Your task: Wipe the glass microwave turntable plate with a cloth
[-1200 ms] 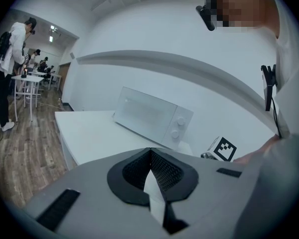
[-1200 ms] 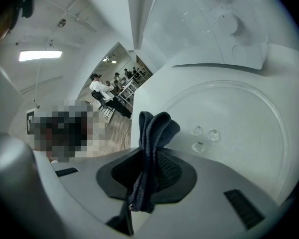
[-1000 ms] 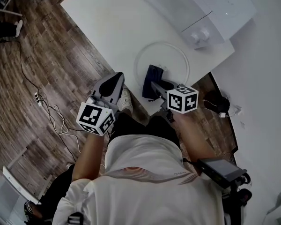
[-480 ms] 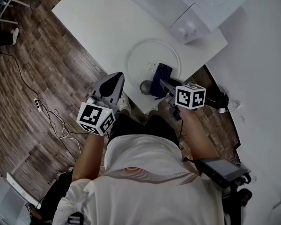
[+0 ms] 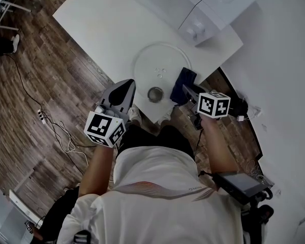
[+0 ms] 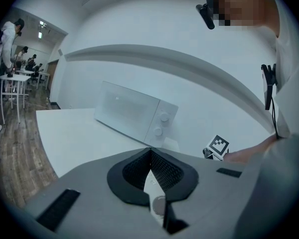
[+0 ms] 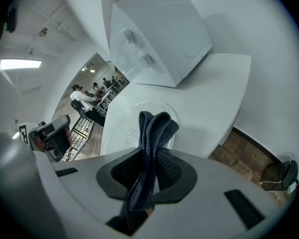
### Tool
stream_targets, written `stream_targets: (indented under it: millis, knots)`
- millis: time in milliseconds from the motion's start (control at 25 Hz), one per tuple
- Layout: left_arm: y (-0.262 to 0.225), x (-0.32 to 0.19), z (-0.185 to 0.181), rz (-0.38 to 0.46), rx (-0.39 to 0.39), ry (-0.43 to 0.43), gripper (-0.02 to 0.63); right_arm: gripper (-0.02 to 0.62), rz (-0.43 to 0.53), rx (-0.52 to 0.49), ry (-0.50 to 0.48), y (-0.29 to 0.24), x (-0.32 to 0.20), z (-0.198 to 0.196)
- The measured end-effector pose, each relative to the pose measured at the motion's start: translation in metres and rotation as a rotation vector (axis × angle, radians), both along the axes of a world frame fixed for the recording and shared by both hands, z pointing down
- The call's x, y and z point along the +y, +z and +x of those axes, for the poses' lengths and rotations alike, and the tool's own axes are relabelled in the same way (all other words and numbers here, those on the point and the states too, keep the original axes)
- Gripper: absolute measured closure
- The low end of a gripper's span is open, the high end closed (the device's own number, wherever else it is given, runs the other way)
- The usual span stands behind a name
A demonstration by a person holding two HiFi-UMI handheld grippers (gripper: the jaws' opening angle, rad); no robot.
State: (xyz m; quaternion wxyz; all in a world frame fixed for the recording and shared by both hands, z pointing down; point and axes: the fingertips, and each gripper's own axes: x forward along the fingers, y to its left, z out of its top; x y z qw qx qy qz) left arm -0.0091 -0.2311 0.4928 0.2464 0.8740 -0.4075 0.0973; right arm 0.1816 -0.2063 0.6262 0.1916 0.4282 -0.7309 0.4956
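Note:
The clear glass turntable plate [image 5: 153, 60] lies flat on the white table [image 5: 107, 29], near its front edge. My right gripper [image 5: 186, 90] is shut on a folded dark blue cloth [image 5: 184, 81], which rests at the plate's right rim. In the right gripper view the cloth [image 7: 157, 126] sticks up between the pads, with the plate [image 7: 124, 128] just beyond it. My left gripper [image 5: 125, 85] hangs left of the table's front corner, over the floor. Its jaws [image 6: 150, 153] are shut on nothing.
A white microwave [image 5: 213, 6] stands at the table's far right, also seen as the microwave [image 7: 159, 34] in the right gripper view. A small round metal object [image 5: 155, 94] sits by the plate's near rim. Cables [image 5: 56, 126] trail on the wooden floor at left.
My right gripper has carried the cloth rightward along the plate's near side to its right rim, uncovering the small metal object. The left gripper has stayed put.

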Motion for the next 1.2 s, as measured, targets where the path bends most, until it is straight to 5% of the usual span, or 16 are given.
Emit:
stream_targets:
  millis: [560, 920, 1200]
  knots:
    - [-0.004, -0.003, 0.012, 0.009, -0.012, 0.023, 0.595, 0.532, 0.043, -0.021, 0.068, -0.014, 0.0, 0.025]
    - [-0.044, 0.0, 0.023, 0.094, -0.041, -0.01, 0.595, 0.534, 0.313, -0.205, 0.048, -0.099, -0.02, 0.008]
    - [-0.093, 0.019, 0.027, 0.186, -0.08, -0.103, 0.595, 0.534, 0.476, -0.299, -0.079, -0.165, -0.025, -0.001]
